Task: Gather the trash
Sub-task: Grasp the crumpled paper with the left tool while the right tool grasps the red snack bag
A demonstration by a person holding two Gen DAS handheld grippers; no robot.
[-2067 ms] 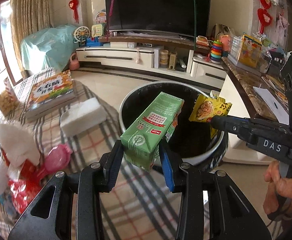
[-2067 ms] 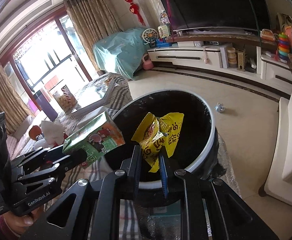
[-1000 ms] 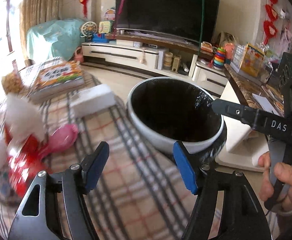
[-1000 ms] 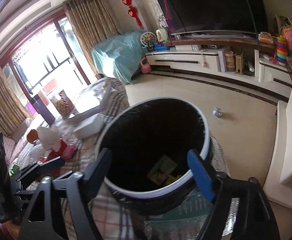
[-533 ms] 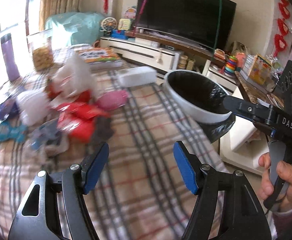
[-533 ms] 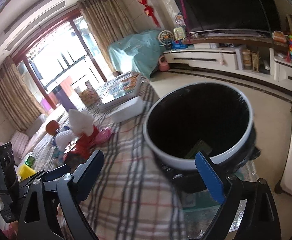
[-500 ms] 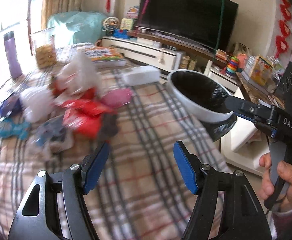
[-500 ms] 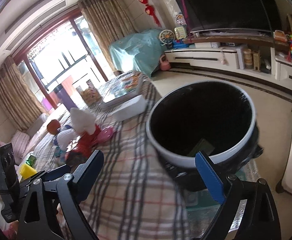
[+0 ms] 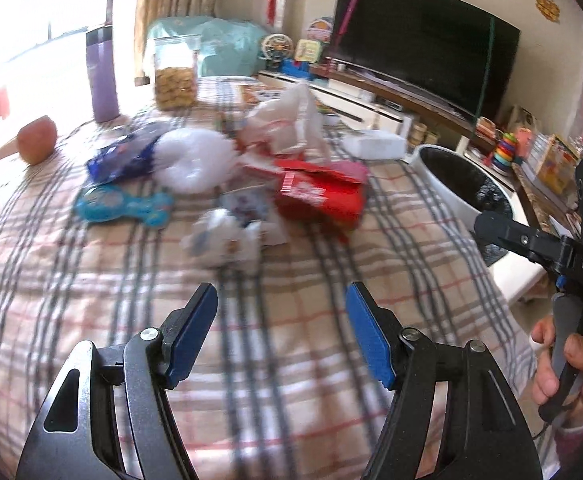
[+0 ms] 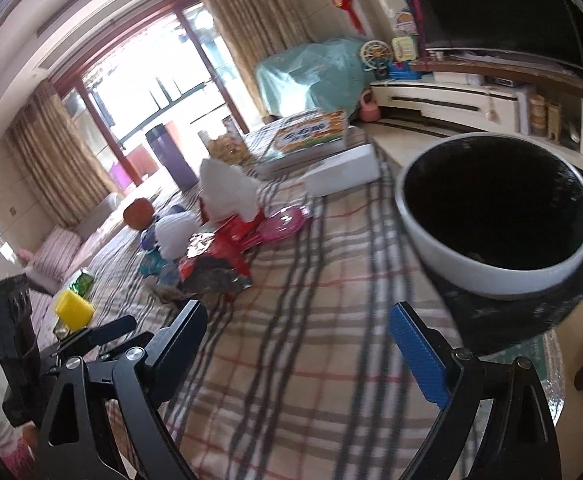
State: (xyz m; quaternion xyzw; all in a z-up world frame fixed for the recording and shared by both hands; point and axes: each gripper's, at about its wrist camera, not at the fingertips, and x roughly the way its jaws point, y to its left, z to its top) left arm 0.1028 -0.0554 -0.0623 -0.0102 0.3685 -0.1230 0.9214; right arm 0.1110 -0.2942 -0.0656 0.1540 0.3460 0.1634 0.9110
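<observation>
Trash bin (image 10: 495,272), black-lined and white-rimmed, stands at the worktop's (image 9: 291,360) edge and has taken the green carton and yellow wrapper that both grippers held two seconds ago. More litter waits mid-cloth: a red packet (image 9: 319,194), white bags (image 9: 195,160), a blue wrapper (image 9: 123,202). Left gripper (image 9: 281,330) has swung toward that pile, tilted downward, jaws apart and empty. Right gripper (image 10: 297,344), beside the bin, jaws wide, nothing between.
</observation>
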